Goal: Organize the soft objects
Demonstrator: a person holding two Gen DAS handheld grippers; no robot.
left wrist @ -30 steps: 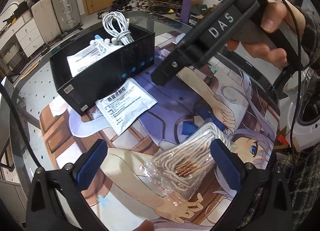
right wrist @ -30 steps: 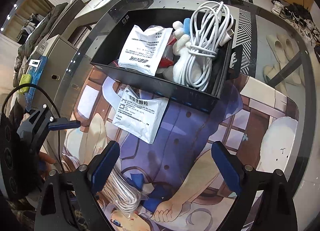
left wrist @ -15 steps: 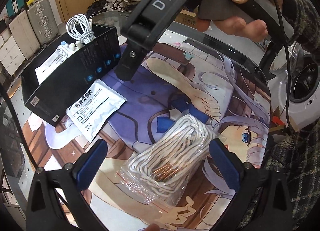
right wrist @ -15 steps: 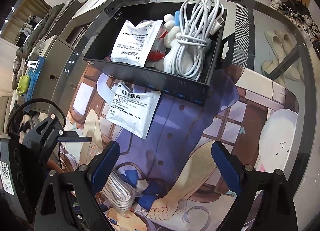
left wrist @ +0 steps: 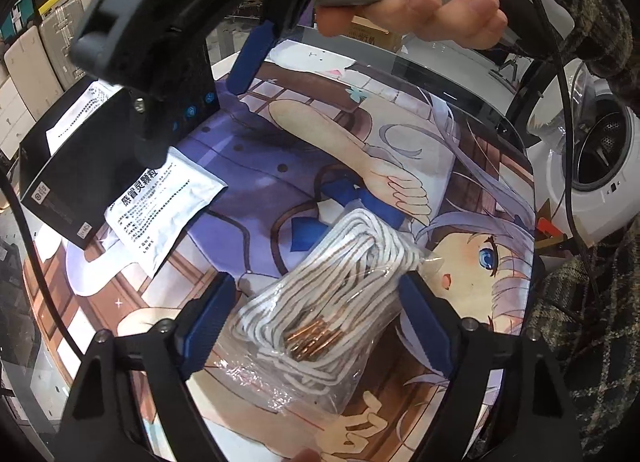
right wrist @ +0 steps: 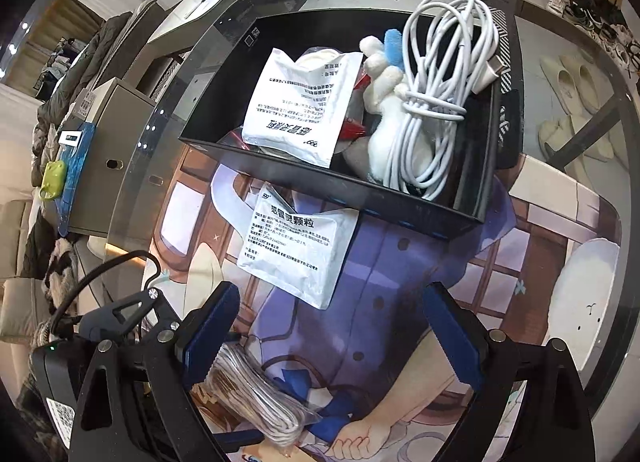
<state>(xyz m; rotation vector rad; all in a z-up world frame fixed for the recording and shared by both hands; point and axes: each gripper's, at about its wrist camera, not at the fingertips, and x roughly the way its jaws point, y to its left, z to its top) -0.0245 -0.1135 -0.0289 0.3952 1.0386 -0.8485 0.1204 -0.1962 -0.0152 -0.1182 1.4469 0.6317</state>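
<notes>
Near desk edge, left claw (left wrist: 316, 318) has been closing around bagged cord bundle (left wrist: 320, 302), pads not yet pressing; centre before squeezing. Right claw (right wrist: 332, 326) open, empty.

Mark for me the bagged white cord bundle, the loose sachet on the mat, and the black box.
bagged white cord bundle (left wrist: 328, 294), left wrist view, middle of the coils.
loose sachet (right wrist: 298, 252), right wrist view, printed face.
black box (right wrist: 400, 212), right wrist view, near wall.

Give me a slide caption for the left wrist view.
Left gripper closing around a clear bag of cords on the printed mat.
</notes>
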